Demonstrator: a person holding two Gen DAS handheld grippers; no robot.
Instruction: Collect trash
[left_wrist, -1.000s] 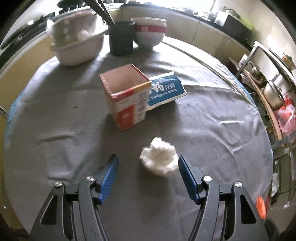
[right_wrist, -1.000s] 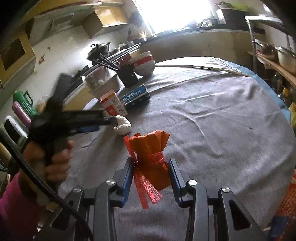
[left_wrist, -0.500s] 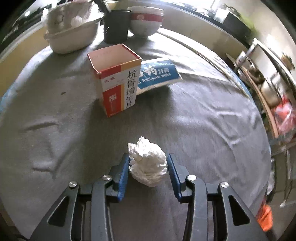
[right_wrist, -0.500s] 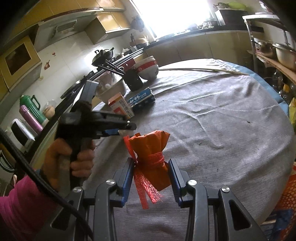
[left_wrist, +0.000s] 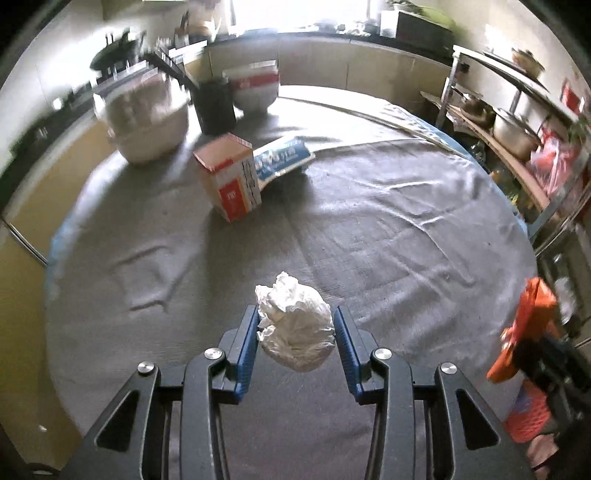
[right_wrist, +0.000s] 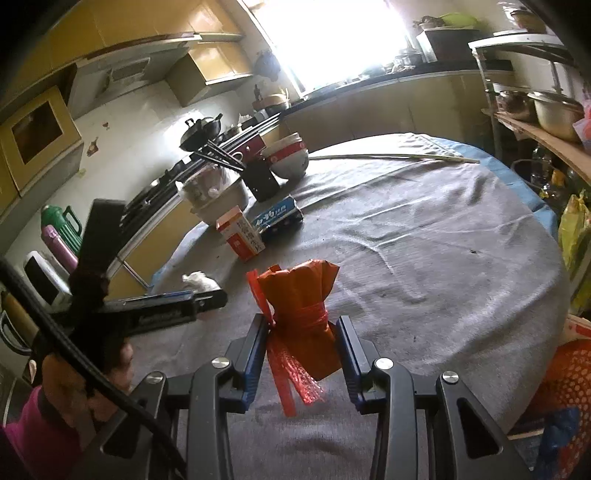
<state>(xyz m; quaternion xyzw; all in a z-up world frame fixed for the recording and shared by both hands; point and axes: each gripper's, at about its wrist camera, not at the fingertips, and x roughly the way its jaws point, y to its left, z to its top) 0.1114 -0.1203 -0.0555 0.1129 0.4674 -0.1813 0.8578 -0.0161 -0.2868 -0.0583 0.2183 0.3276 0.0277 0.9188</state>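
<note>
The left tool (left_wrist: 295, 332) clenched a crumpled white paper wad (left_wrist: 295, 326) above the grey-clothed round desk (left_wrist: 388, 229). The right tool (right_wrist: 301, 334) gripped an orange plastic bag tied with red netting (right_wrist: 301, 302). Farther off stood an open red-and-white carton (left_wrist: 231, 177) beside a blue toothpaste box (left_wrist: 282, 158).

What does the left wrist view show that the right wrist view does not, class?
Only the left wrist view shows the left tongs gripping the paper wad from close up. Only the right wrist view shows the person's hand, the green flask and the right tongs close up, clamped on the orange bag. Both show the red-and-white box, the blue box, the bowls and the grey cloth.
</note>
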